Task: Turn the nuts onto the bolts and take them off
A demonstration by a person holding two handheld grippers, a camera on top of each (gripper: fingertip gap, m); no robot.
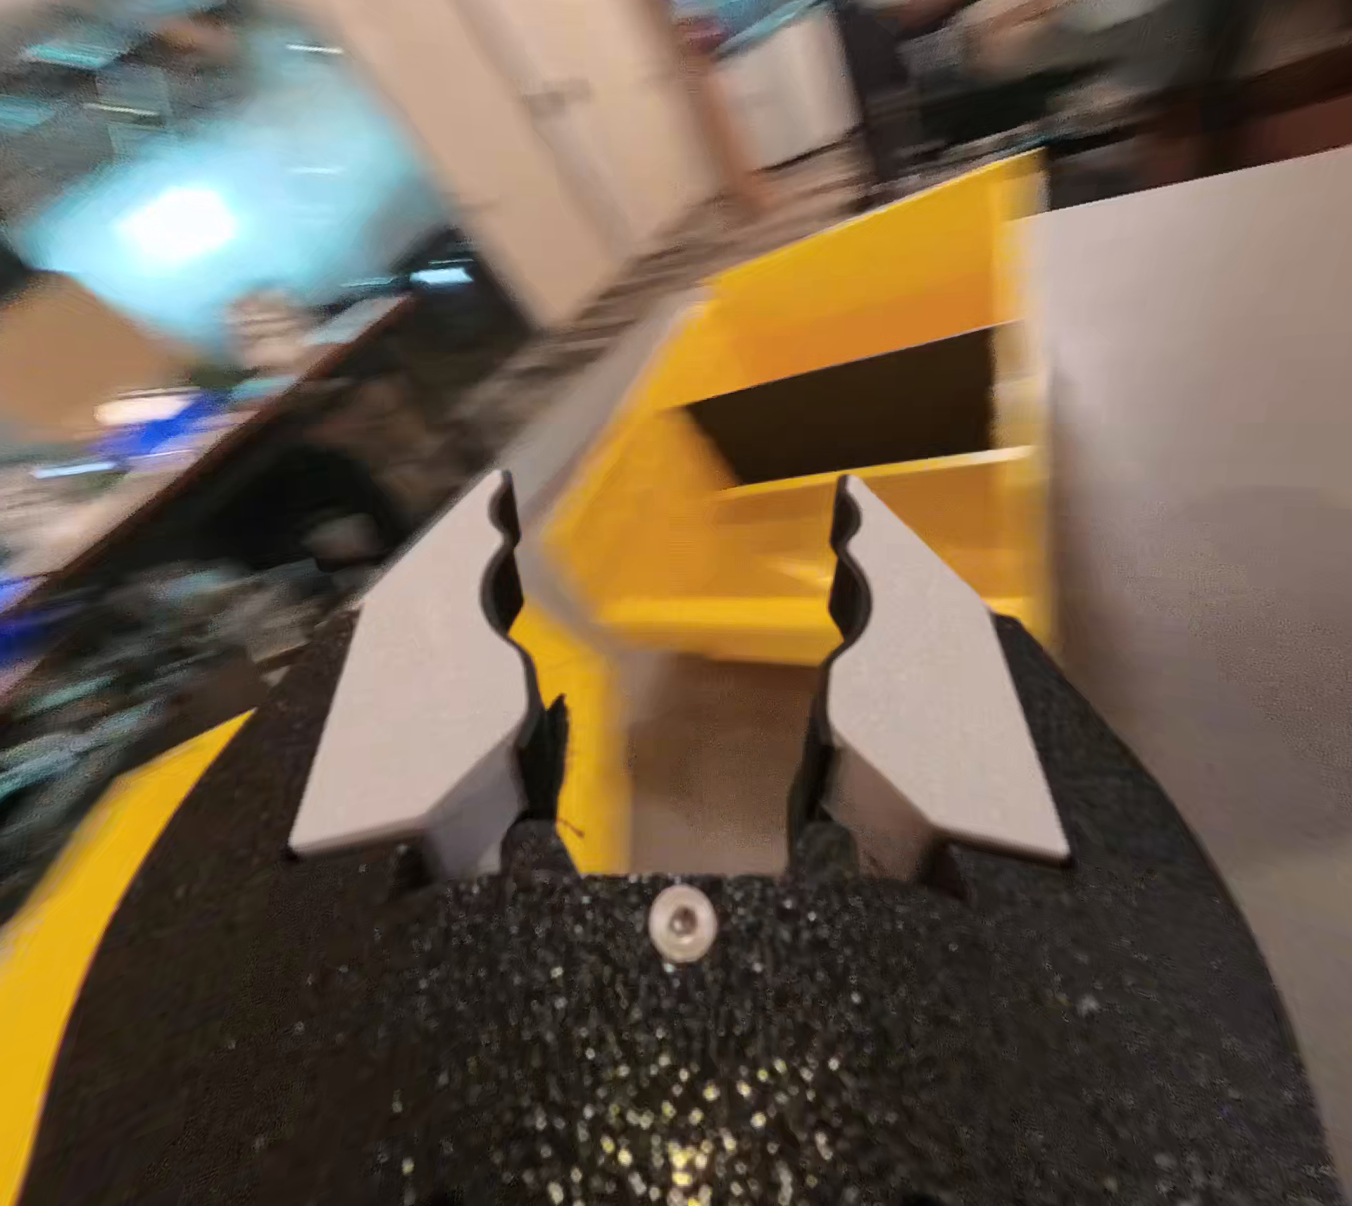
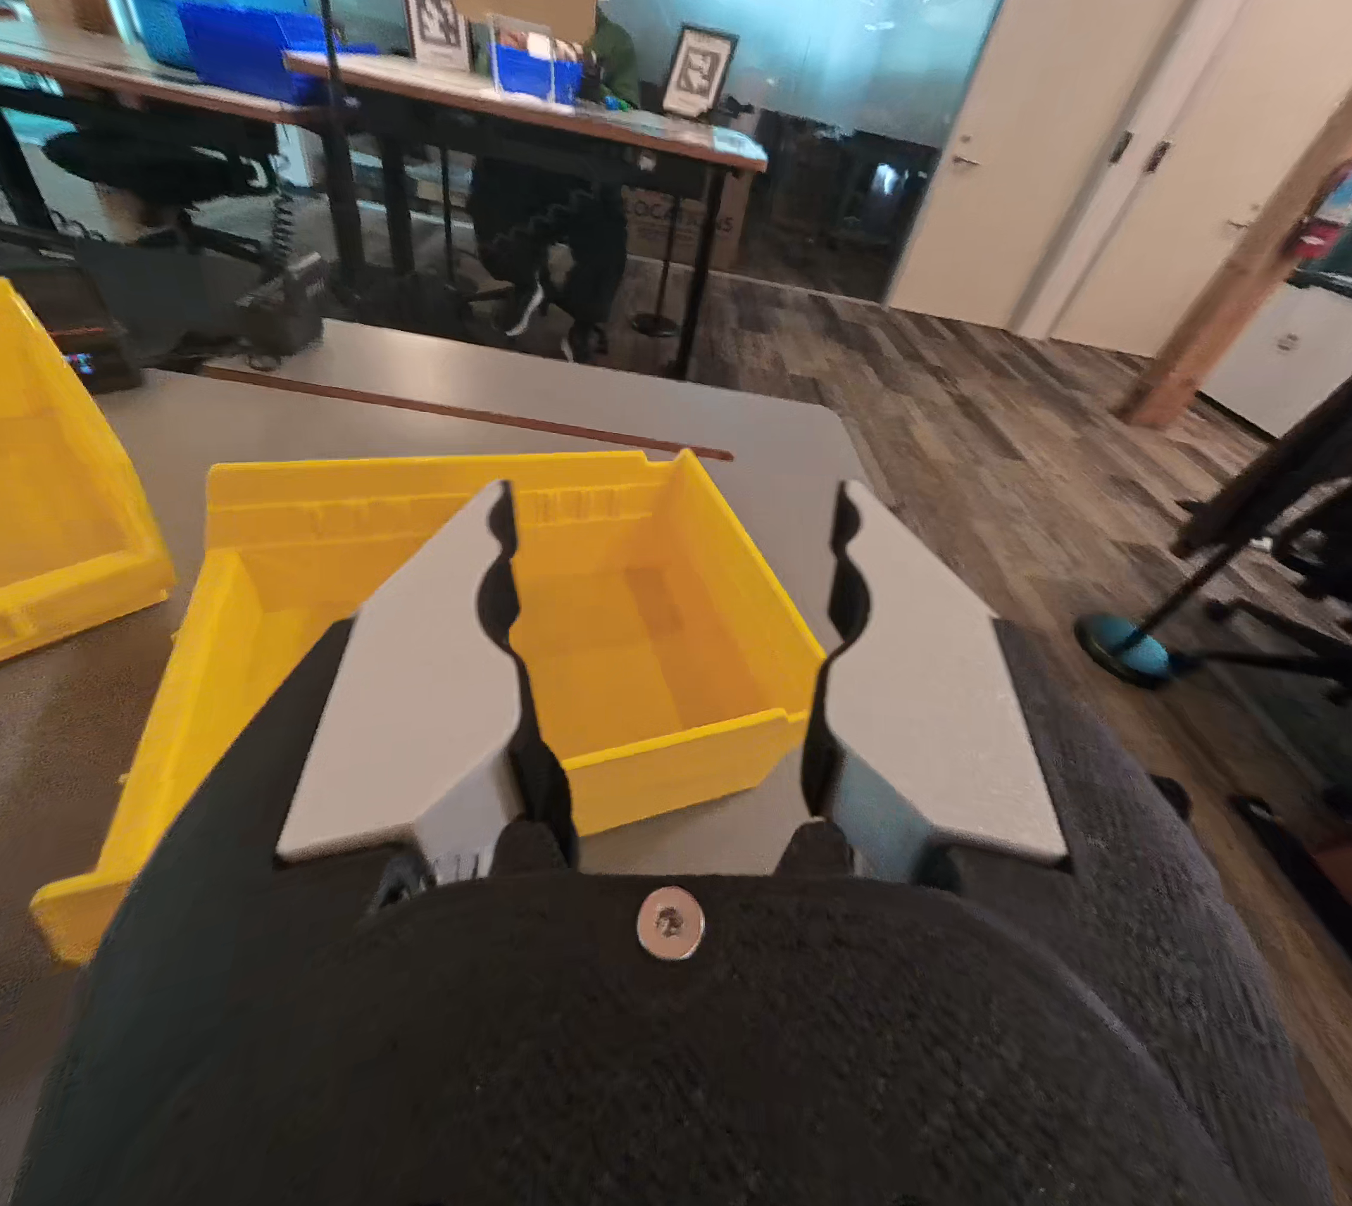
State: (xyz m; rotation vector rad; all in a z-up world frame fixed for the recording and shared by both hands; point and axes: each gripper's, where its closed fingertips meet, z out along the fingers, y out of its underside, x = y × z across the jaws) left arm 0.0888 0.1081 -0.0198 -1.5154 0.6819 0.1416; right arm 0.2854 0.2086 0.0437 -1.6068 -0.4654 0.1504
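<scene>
fingers of left gripper [image 1: 677, 556] and right gripper [image 2: 671, 567] spread wide, gripping nothing. no nuts or bolts visible; risks clipping bin [image 2: 658, 622] wall, shoving it across worktop [image 2: 475, 381].

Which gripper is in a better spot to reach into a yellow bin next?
Probably right: the right gripper is open, steady above the yellow bin. The left wrist view is blurred and tilted.

Gaping hand-held gripper [image 2: 673, 498] above yellow bin [image 2: 658, 644]
</scene>
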